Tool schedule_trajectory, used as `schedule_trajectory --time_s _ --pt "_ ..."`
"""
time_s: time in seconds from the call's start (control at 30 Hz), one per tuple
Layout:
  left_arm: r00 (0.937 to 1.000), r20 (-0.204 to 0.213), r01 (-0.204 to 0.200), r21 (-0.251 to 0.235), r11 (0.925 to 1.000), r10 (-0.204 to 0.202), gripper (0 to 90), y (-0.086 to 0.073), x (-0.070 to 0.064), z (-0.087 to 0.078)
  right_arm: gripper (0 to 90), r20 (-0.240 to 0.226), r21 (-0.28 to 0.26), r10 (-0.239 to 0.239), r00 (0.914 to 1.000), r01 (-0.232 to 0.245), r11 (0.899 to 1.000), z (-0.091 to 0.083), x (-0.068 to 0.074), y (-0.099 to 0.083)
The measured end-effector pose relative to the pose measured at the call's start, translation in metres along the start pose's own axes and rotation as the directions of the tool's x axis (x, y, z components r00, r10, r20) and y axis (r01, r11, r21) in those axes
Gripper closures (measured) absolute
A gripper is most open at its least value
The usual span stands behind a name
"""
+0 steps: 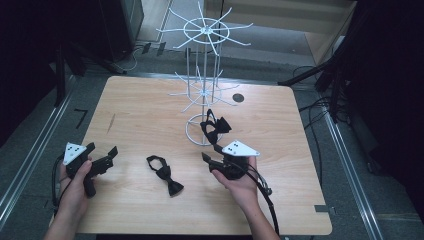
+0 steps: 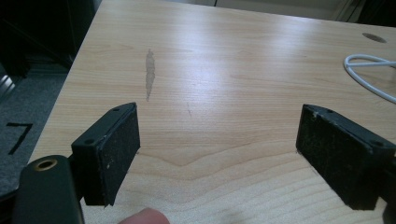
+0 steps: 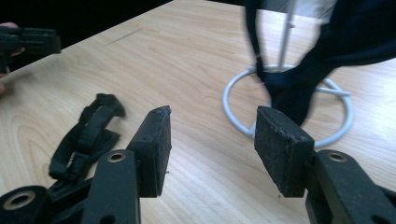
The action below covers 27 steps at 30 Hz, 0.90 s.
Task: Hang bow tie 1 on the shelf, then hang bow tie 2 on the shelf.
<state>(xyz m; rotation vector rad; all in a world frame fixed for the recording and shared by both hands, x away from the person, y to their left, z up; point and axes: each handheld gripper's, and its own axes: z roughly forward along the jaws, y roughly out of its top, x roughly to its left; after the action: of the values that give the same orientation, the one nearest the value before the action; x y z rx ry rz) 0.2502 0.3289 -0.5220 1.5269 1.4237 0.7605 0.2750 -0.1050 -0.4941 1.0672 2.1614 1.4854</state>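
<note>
Bow tie (image 1: 166, 174) is lying flat on the worktop (image 1: 140, 115) between both open, empty hand-held grippers, left (image 1: 102, 160) and right (image 1: 212, 153), so I'd pinch its strap and lift slowly toward the rack (image 1: 204, 95).

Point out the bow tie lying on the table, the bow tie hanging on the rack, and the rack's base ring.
Lying bow tie (image 1: 166, 176): high view, on its knot.
Hanging bow tie (image 1: 216, 126): high view, on its middle.
Base ring (image 3: 228, 100): right gripper view, on the ring's left rim.
</note>
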Motion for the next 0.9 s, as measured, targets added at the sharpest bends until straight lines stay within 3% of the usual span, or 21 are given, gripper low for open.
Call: schedule_trajectory --time_s 0.4,0.9 --pt "1.0000 0.000 -0.001 0.000 1.0000 0.001 14.2 0.000 0.000 0.000 47.1 -0.052 0.018 -0.023 0.9984 0.024 1.000 0.011 0.024 -0.001" --pt "1.0000 0.003 -0.006 0.000 1.0000 0.006 14.2 0.000 -0.001 0.000 47.2 -0.087 0.045 -0.045 0.9952 0.049 0.998 0.020 0.040 -0.005"
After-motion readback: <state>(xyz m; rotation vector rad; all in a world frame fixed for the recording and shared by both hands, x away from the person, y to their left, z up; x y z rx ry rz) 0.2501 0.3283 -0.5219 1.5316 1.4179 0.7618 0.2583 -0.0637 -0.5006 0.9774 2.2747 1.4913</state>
